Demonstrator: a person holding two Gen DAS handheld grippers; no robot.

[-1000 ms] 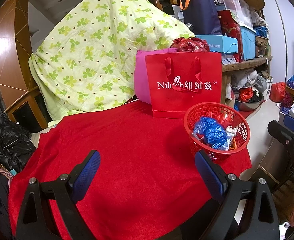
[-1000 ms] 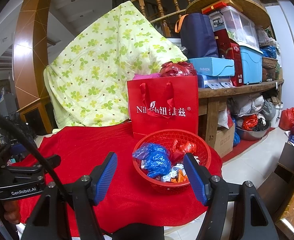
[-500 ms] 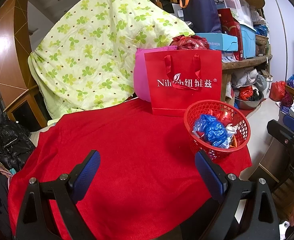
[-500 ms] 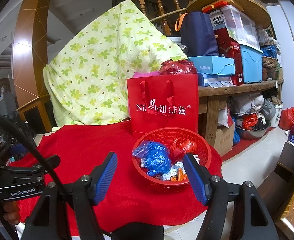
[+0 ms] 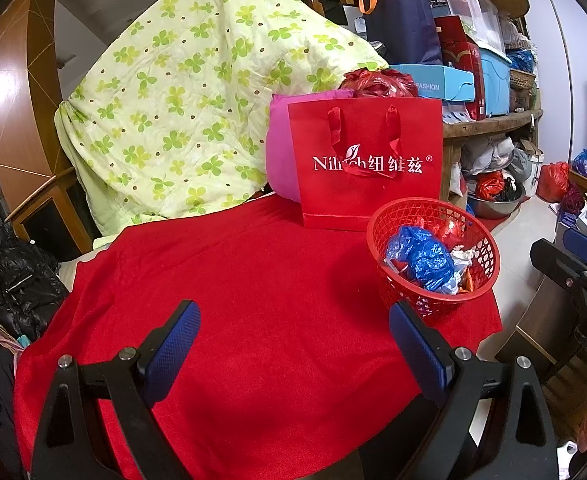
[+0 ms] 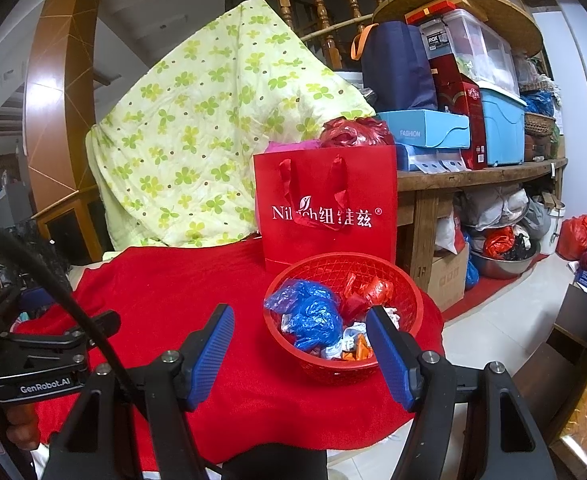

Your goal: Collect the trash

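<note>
A red plastic basket (image 5: 377, 240) (image 6: 411, 294) stands at the right end of a table under a red cloth (image 5: 233, 300) (image 6: 165, 292). Inside it lie crumpled trash: a blue plastic bag (image 5: 425, 256) (image 6: 311, 314), a red bag (image 6: 367, 292) and white and orange scraps (image 6: 353, 346). My left gripper (image 5: 293, 326) hovers open over the bare cloth, left of the basket, with nothing between its fingers. My right gripper (image 6: 299, 330) is open too, held in front of the basket's near rim and apart from it.
A red paper gift bag (image 5: 365, 168) (image 6: 325, 212) stands behind the basket, with a pink cushion (image 5: 281, 160) and a green-patterned quilt (image 5: 197, 112) beyond. Wooden shelves (image 6: 481, 172) with boxes and bags fill the right. A black jacket (image 5: 17, 280) lies left.
</note>
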